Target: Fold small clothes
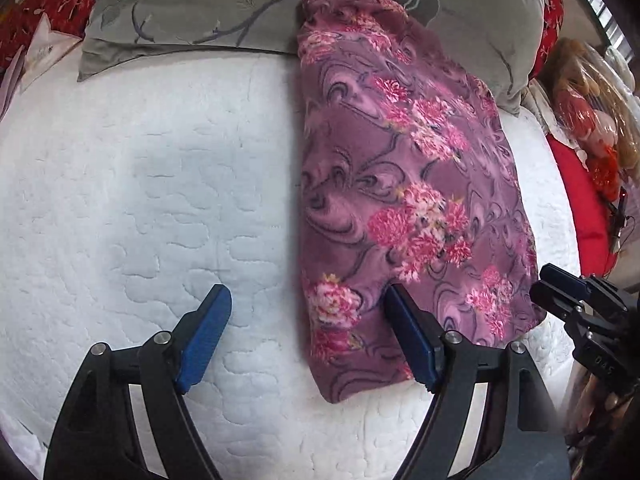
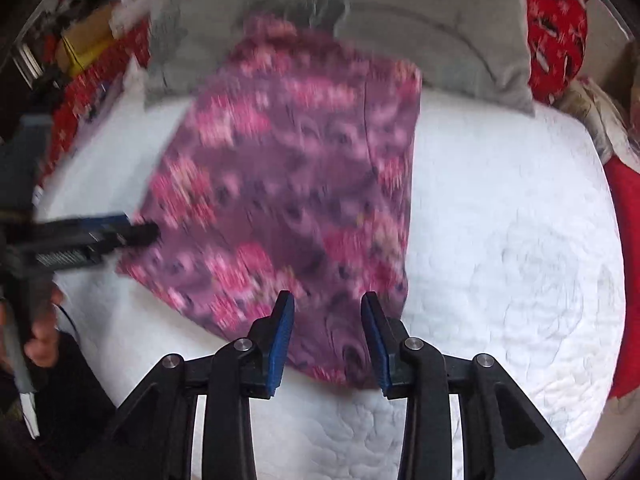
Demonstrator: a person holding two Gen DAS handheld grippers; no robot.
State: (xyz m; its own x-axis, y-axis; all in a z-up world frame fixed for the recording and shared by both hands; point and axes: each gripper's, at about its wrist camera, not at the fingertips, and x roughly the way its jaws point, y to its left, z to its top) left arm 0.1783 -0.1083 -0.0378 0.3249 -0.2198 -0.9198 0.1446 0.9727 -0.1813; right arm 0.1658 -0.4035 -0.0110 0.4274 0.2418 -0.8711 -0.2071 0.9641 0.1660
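- While the purple floral garment (image 1: 404, 184) lies folded lengthwise on the white quilted bed (image 1: 140, 184), its far end rests on a grey pillow (image 1: 192, 4).
- Left gripper (image 1: 308, 300) gapes wide, straddling the garment's near left edge.
- Right gripper (image 2: 327, 308) stands open, empty, over the near hem.

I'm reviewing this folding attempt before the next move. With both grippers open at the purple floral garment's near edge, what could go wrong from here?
1. The left gripper straddles the purple floral garment's left edge with jaws wide, so closing may pinch the white quilted cover too.
2. The right gripper is open over the near corner; the right wrist view is blurred, so a grasp could miss layers.
3. The far end lies on the grey pillow and could drag.
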